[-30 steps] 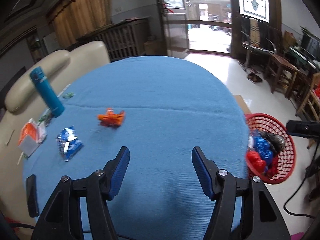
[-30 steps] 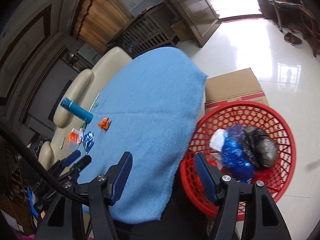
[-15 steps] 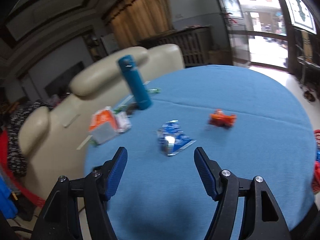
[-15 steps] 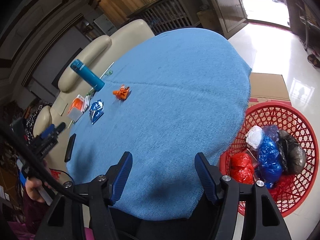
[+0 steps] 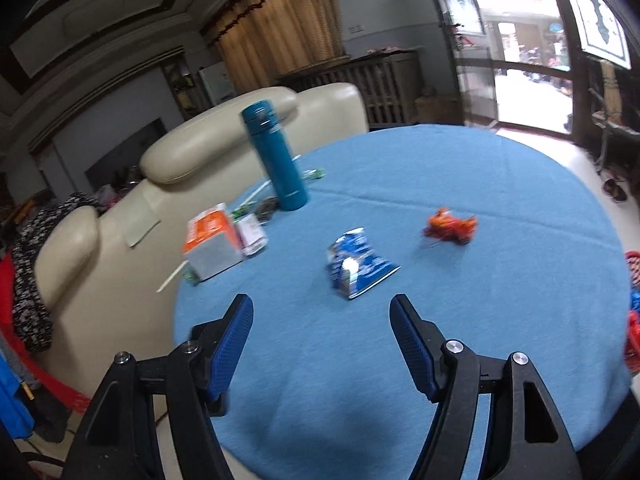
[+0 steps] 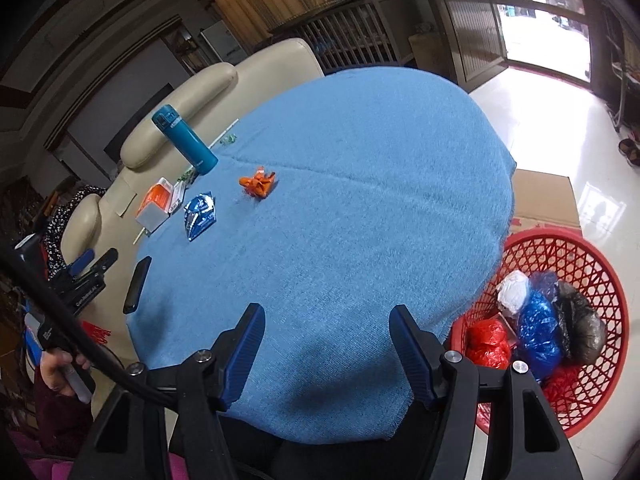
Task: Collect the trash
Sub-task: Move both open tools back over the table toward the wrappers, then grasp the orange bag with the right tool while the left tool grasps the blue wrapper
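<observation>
Just ahead of the left hand-held gripper [image 5: 322,338], its jaws apart and empty, a crumpled blue wrapper [image 5: 357,266] lies on the tabletop [image 5: 460,320]. A clean pickup probably means straddling the wrapper's raised middle before closing. The right hand-held gripper [image 6: 326,344], likewise apart, hangs beside the red basket [image 6: 592,384].

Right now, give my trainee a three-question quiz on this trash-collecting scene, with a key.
1. True or false: the left tongs are clamped on the blue wrapper.
2. Which piece of trash lies nearer the teal bottle in the right wrist view? A) the blue wrapper B) the orange wrapper C) the red bag in the basket
3. Fill in: the basket stands on the ____, beside the blue-clothed table.

Key: 1 false, the open tongs hold nothing and the wrapper lies ahead of them; 2 B; 3 floor.
</observation>
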A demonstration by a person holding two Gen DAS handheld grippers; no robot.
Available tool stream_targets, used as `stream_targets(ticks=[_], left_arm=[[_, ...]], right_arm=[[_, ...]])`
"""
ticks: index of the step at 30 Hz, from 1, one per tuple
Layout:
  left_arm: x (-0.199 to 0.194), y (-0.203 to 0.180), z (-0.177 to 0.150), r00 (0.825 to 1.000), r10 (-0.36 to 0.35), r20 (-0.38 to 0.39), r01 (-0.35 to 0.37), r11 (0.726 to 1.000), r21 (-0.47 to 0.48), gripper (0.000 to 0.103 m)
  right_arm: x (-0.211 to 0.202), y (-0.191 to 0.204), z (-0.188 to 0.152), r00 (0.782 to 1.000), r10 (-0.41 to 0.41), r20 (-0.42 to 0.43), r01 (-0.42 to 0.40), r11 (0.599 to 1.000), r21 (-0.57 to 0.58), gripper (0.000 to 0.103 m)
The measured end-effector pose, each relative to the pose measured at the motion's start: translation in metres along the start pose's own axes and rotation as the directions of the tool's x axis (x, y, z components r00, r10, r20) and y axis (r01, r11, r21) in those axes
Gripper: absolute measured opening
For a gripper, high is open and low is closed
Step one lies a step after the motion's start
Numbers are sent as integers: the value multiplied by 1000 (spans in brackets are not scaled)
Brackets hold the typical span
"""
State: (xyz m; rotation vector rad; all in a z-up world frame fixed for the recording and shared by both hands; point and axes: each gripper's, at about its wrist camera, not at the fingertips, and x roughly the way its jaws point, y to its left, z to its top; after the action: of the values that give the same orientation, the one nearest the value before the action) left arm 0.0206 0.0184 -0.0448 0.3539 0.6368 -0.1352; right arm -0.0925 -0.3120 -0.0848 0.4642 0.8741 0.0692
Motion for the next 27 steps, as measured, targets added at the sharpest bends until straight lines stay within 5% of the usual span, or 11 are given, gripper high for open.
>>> stream_targets(ticks=[5, 10, 19, 27], left_arm=[[-5, -10, 10, 998, -65, 3, 65, 998, -19, 72], [2, 4, 8, 998, -57, -22, 56, 997, -47, 72], [34, 61, -5, 995, -10, -100, -4, 990, -140, 72], [68, 75, -6, 982, -89, -169, 55, 979, -196, 72]], right_arm=[[-1, 9, 13, 999, 51, 14, -51, 999, -11, 69], [27, 27, 44, 994, 111, -1, -111, 993, -45, 69], [132, 91, 112, 988, 123, -96, -140, 971, -194, 65], [237, 113, 155, 982, 36, -185, -84, 963, -257, 52]])
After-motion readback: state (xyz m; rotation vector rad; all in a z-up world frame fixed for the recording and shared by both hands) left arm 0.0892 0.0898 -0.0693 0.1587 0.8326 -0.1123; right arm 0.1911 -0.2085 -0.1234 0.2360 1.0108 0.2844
